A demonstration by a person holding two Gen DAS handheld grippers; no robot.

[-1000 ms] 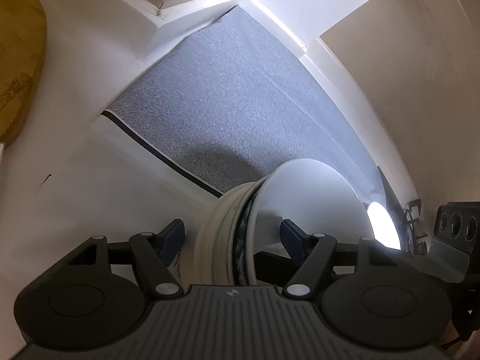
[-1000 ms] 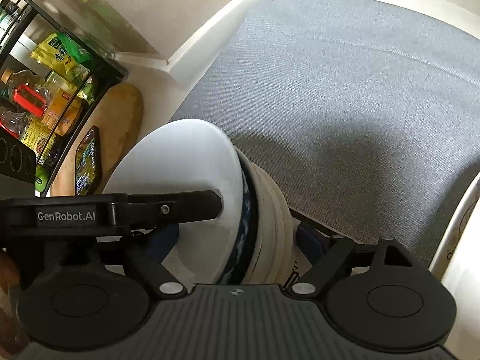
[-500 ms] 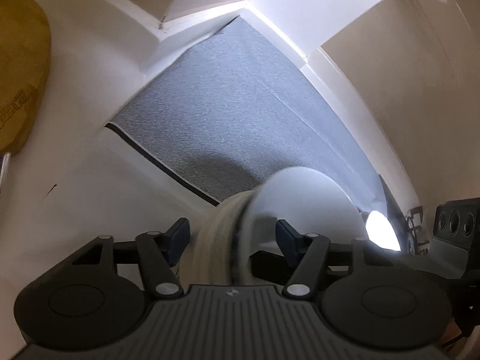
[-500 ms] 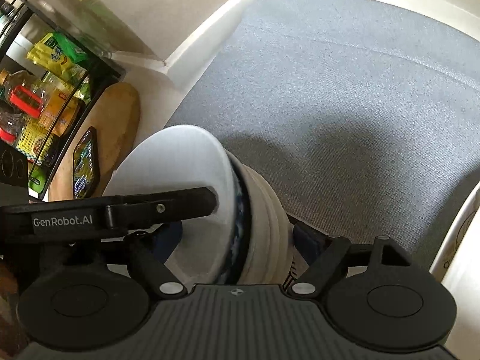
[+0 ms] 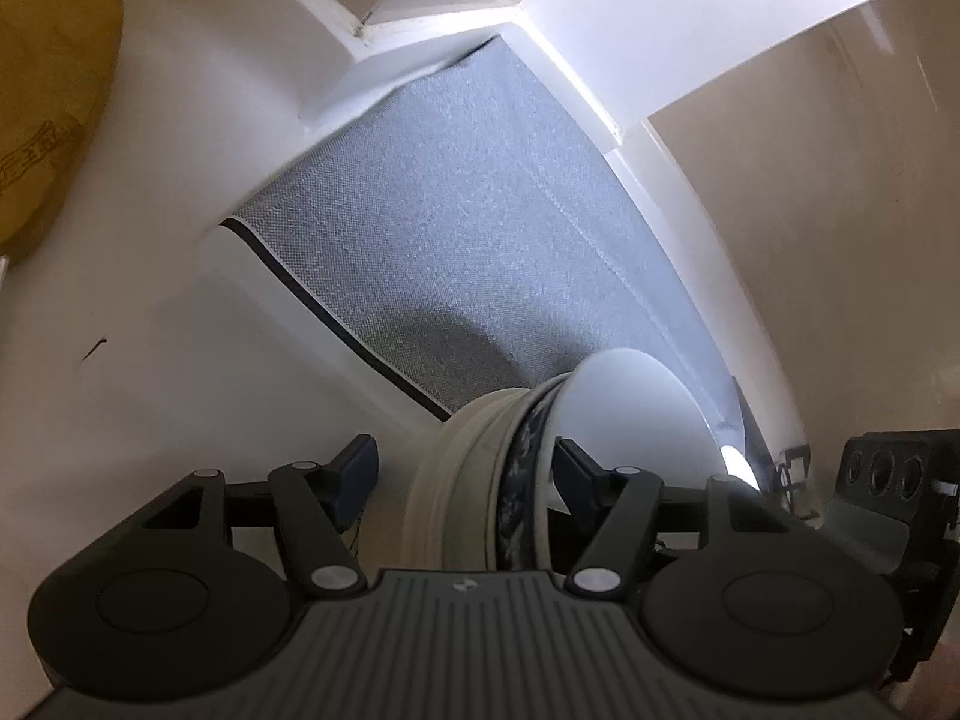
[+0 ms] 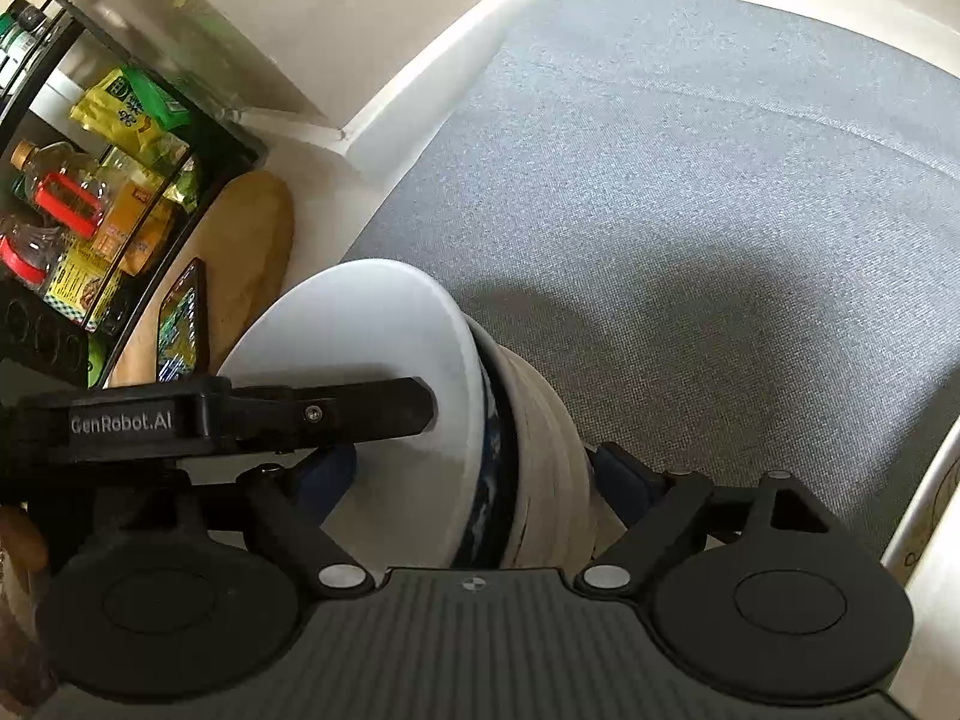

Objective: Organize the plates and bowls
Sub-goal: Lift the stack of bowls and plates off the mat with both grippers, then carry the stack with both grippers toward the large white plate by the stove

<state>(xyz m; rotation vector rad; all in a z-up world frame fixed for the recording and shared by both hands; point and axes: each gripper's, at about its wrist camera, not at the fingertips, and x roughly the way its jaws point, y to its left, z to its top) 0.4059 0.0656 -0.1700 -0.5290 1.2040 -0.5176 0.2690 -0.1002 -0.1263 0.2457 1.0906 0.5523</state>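
Stack of plates and bowls (image 6: 522, 456) on edge between both grippers, above mat (image 6: 690, 210) on surface (image 5: 150, 330); cutting board (image 6: 252, 252) and rack (image 6: 90, 192) to its left.

The left gripper (image 5: 465, 471) has its jaws opening around a stack of dishes (image 5: 480, 480) standing on edge between them. The right-side pad (image 5: 576, 468) lies against the white bowl (image 5: 636, 414) at the stack's right end, while the left-side pad (image 5: 360, 468) stands clear of the cream plates (image 5: 444, 480). A dark patterned rim (image 5: 522, 480) sits between the plates and the bowl. Ahead of the fingers spreads a grey mat (image 5: 468, 240) with a dark edge, on a white counter (image 5: 150, 360). Far left of the gripper is a wooden board (image 5: 48, 90).
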